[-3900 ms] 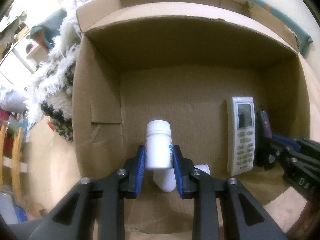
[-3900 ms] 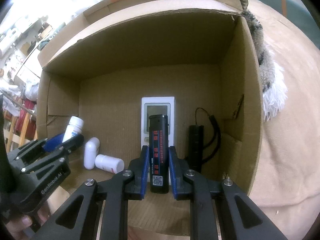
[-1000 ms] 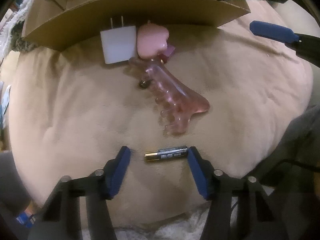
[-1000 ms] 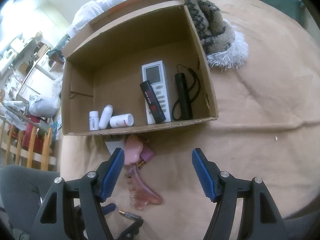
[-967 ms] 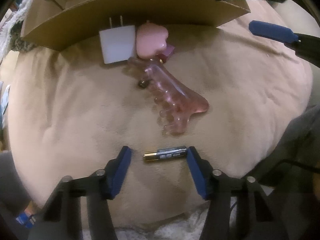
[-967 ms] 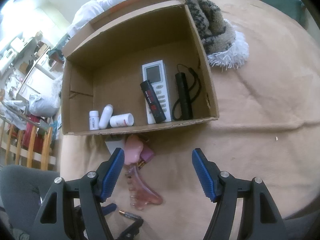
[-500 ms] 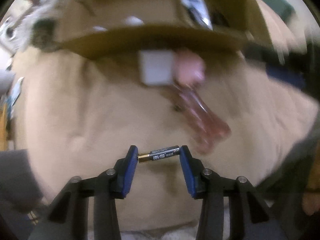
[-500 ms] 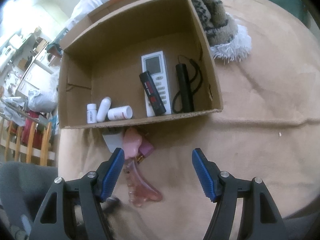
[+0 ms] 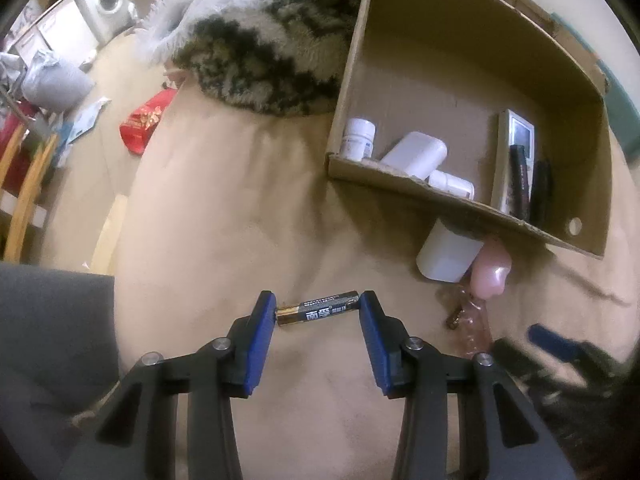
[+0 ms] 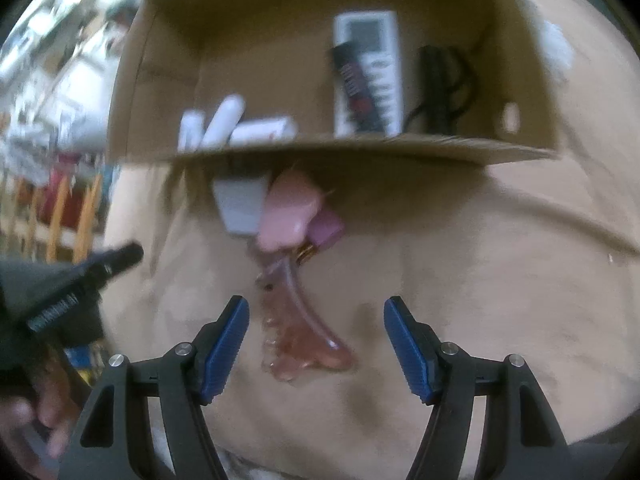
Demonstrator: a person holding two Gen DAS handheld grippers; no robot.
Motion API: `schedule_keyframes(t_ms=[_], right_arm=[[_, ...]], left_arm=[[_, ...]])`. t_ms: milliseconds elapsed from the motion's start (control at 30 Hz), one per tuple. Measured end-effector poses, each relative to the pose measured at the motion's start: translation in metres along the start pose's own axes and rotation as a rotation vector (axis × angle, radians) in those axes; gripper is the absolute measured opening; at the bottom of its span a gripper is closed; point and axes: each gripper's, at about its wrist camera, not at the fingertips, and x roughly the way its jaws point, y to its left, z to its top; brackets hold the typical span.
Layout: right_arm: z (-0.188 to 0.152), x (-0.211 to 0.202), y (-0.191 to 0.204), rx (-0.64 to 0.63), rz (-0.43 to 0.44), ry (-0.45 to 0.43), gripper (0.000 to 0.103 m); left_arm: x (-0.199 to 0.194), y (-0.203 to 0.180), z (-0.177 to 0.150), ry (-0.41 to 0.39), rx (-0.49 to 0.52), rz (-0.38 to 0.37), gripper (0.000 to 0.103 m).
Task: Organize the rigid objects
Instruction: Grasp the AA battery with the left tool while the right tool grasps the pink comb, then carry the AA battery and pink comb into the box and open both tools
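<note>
My left gripper [image 9: 318, 310] is shut on a black and gold AA battery [image 9: 318, 309], gripped end to end and held above the tan cushion [image 9: 224, 208]. The cardboard box [image 9: 452, 200] lies up and right, holding white pill bottles [image 9: 414, 155], a white remote [image 9: 514, 148] and black items. My right gripper [image 10: 316, 328] is open, its jaws either side of a clear pink hair claw [image 10: 298, 332] on the cushion. A white charger [image 10: 240, 204], a pink heart-shaped object [image 10: 286, 208] and a purple piece [image 10: 326, 228] lie by the box's front flap.
A fluffy spotted blanket [image 9: 264, 48] lies left of the box. Beyond the cushion edge are a red bag [image 9: 146, 120], a wooden chair [image 9: 24, 184] and a washing machine [image 9: 106, 4]. The left gripper's body [image 10: 60, 292] shows at left in the right wrist view.
My left gripper closed on the battery, lifted it and swung left, toward the box's left side. My right gripper came down close over the hair claw, still open.
</note>
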Motion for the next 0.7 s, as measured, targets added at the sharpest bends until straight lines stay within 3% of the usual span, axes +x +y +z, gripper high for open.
schedule_keyframes(t_ms=[200, 367, 433, 467, 500, 633, 700], right_arm=[[-0.008, 0.038, 0.023, -0.11, -0.141, 0.075, 0.074], [-0.008, 0.046, 0.033, -0.147, -0.204, 0.021, 0.073], [-0.009, 0.047, 0.035, -0.154, -0.213, 0.003, 0.065], [-0.009, 0.045, 0.037, -0.166, -0.21, -0.009, 0.045], [-0.008, 0.044, 0.041, -0.183, -0.199, -0.013, 0.038], [-0.015, 0.039, 0.047, -0.22, -0.196, -0.027, 0.037], [-0.017, 0.034, 0.046, -0.196, -0.152, -0.022, 0.036]], left_arm=[[-0.013, 0.001, -0.002, -0.043, 0.005, 0.014, 0.04], [-0.01, 0.002, -0.001, -0.019, -0.01, 0.011, 0.04], [-0.008, 0.002, -0.001, -0.022, -0.001, 0.013, 0.04], [-0.008, 0.001, -0.001, -0.024, 0.003, 0.016, 0.04], [-0.007, 0.001, -0.001, -0.023, 0.006, 0.016, 0.04], [-0.006, 0.001, -0.002, -0.016, 0.007, 0.008, 0.04], [-0.007, 0.002, -0.002, -0.017, 0.005, 0.004, 0.04]])
